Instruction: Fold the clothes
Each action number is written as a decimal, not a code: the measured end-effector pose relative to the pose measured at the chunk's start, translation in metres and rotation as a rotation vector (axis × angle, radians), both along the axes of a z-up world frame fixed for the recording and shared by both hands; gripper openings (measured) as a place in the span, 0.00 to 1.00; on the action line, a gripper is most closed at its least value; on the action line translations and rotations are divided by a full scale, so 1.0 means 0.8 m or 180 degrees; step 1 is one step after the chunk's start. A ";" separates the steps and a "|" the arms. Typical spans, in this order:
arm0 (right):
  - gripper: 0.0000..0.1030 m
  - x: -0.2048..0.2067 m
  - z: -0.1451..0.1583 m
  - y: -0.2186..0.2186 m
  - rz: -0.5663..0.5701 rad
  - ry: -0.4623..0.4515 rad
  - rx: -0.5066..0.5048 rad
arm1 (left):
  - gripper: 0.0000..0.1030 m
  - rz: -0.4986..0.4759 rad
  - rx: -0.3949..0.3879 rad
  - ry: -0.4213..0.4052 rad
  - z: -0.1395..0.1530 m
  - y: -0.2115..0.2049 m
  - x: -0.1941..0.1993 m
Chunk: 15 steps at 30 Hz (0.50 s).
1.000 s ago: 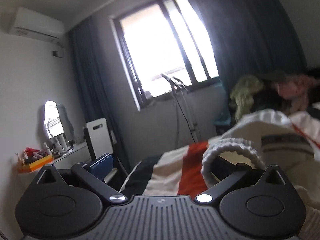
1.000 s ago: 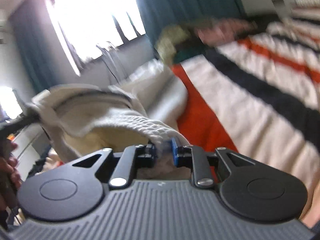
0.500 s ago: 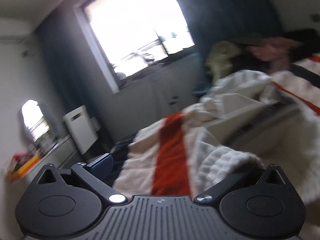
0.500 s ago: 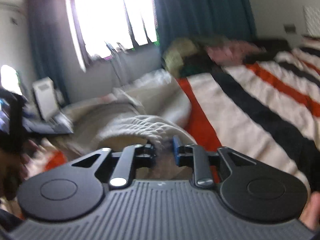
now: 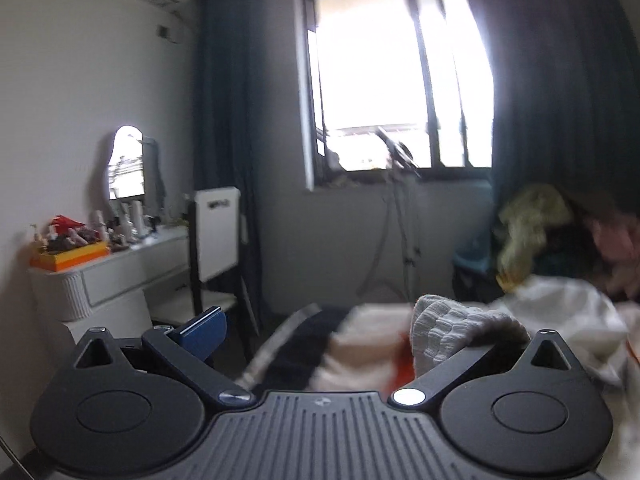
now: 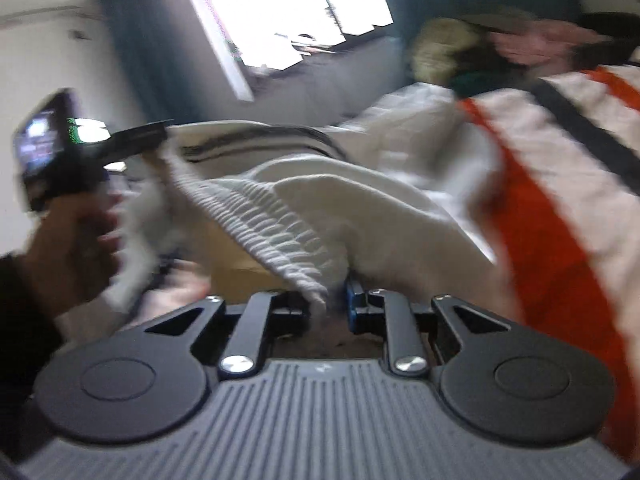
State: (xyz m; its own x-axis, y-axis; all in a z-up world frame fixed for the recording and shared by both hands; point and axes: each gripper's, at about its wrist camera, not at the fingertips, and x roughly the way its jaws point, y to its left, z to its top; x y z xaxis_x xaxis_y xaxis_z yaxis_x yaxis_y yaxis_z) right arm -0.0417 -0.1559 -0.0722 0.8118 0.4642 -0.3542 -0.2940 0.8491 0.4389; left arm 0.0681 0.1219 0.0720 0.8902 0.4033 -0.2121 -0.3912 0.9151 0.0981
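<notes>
My right gripper (image 6: pixel 329 300): jaws closing, ribbed hem of white knit sweater (image 6: pixel 320 208) between pads. My left gripper (image 5: pixel 320 336): jaws wide, sweater cuff draped over right finger. Sweater spans both grippers above striped bedspread (image 6: pixel 560 184).

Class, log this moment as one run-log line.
garment: white ribbed sweater | right tool: closing, hem between pads | left tool: hem draped over one finger | bed: striped blanket
</notes>
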 end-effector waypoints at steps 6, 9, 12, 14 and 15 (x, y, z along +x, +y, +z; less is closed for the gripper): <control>0.17 0.055 0.051 0.157 0.0798 -0.0197 0.0297 | 1.00 0.0550 0.0037 0.0249 0.058 0.150 0.050; 0.17 0.101 0.056 0.239 0.1123 -0.0175 0.0325 | 1.00 0.0861 -0.0017 0.0307 0.063 0.228 0.081; 0.17 0.155 0.040 0.301 0.1364 -0.0048 0.0327 | 1.00 0.1005 -0.0062 0.0455 0.041 0.296 0.130; 0.17 0.190 0.024 0.336 0.1516 0.0038 0.0304 | 1.00 0.1028 -0.0114 0.0622 0.012 0.328 0.173; 0.17 0.208 0.014 0.350 0.1596 0.0099 0.0276 | 1.00 0.1043 -0.0138 0.0718 -0.007 0.339 0.196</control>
State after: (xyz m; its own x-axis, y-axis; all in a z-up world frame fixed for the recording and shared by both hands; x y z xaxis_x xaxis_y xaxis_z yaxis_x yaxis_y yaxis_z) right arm 0.1251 0.1238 -0.0614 0.4712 0.8228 -0.3177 -0.6417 0.5669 0.5166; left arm 0.2248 0.3934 0.0663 0.6451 0.6445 -0.4104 -0.6361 0.7506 0.1790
